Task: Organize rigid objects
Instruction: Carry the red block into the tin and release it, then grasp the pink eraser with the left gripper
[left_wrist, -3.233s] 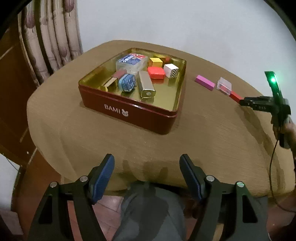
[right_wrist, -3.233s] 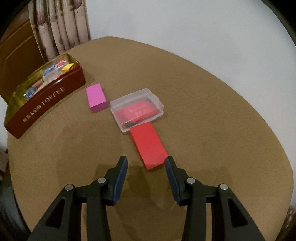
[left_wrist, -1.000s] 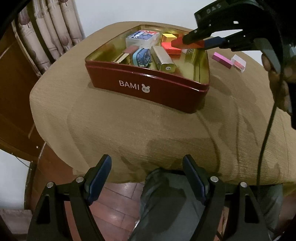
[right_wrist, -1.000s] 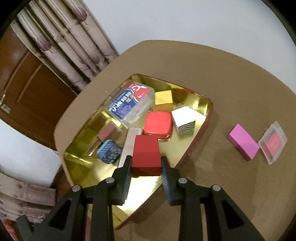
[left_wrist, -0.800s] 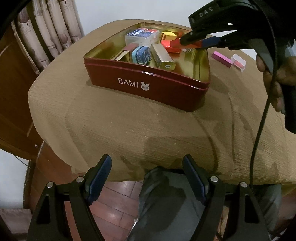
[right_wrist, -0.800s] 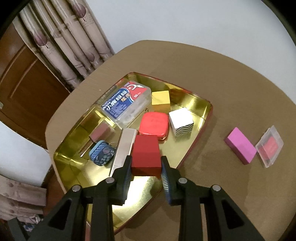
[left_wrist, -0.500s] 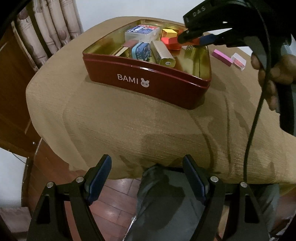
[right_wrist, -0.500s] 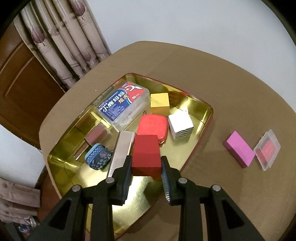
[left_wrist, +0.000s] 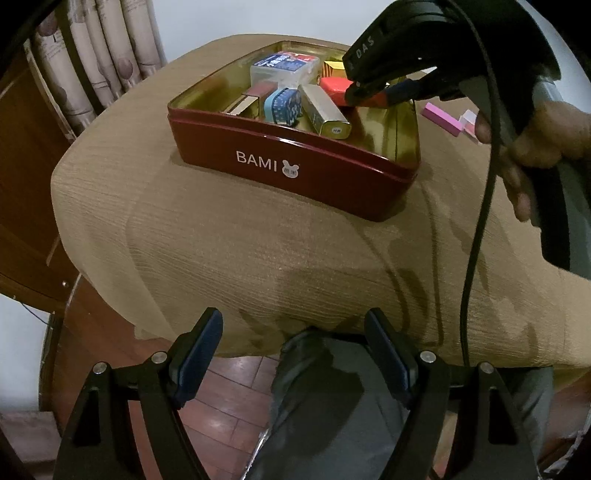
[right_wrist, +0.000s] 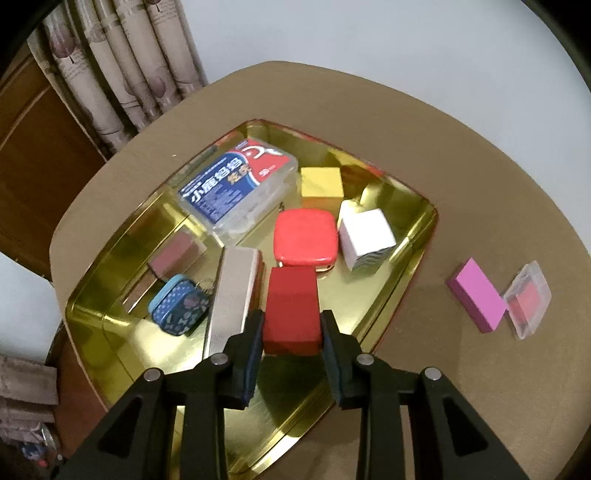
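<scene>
My right gripper (right_wrist: 291, 328) is shut on a red block (right_wrist: 291, 310) and holds it over the gold inside of the red BAMI tin (right_wrist: 373, 321), next to a silver bar (right_wrist: 234, 295) and a red rounded case (right_wrist: 306, 236). In the left wrist view the right gripper (left_wrist: 373, 98) shows over the tin (left_wrist: 295, 166) with the red block (left_wrist: 369, 99). A pink block (right_wrist: 476, 299) and a clear case with a red insert (right_wrist: 526, 299) lie on the table right of the tin. My left gripper (left_wrist: 295, 354) is open and empty at the near table edge.
The tin also holds a blue-labelled clear box (right_wrist: 236, 188), a yellow cube (right_wrist: 320, 182), a white cube (right_wrist: 365, 232), a blue patterned case (right_wrist: 179, 308) and a brown block (right_wrist: 173, 254). Curtains (right_wrist: 122, 62) hang at the far left. The person's leg (left_wrist: 325, 398) is below the table edge.
My right gripper has picked the red block up from the table, carried it left over the tin and lowered it toward the gold floor. My left gripper has hardly moved.
</scene>
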